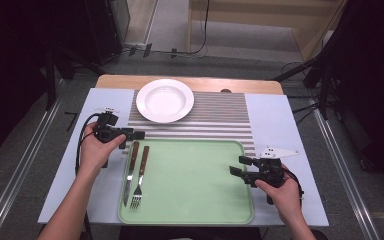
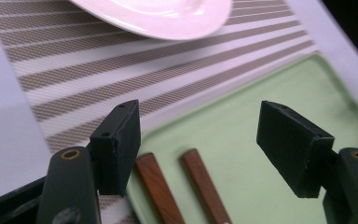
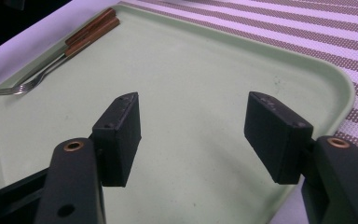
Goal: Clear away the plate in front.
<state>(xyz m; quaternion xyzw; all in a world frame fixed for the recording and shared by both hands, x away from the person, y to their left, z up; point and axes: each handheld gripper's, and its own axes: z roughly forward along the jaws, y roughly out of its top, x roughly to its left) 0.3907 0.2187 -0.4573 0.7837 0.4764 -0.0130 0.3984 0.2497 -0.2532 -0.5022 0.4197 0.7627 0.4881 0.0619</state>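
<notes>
Your table count: five kinds, seven pieces.
You have one white plate [image 1: 165, 100], one green tray [image 1: 195, 200], one striped mat [image 1: 220, 117], one knife [image 1: 130, 172], one fork [image 1: 139, 177], and two tongs: left tongs [image 1: 139, 134], right tongs [image 1: 236, 165].

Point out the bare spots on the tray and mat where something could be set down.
Most of the green tray is bare, right of the fork and knife. The striped mat is bare right of the plate. The tray's left edge is crowded.

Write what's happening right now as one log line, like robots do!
left gripper: open, near knife and fork handles | right gripper: open, over green tray | plate: on striped mat
</notes>
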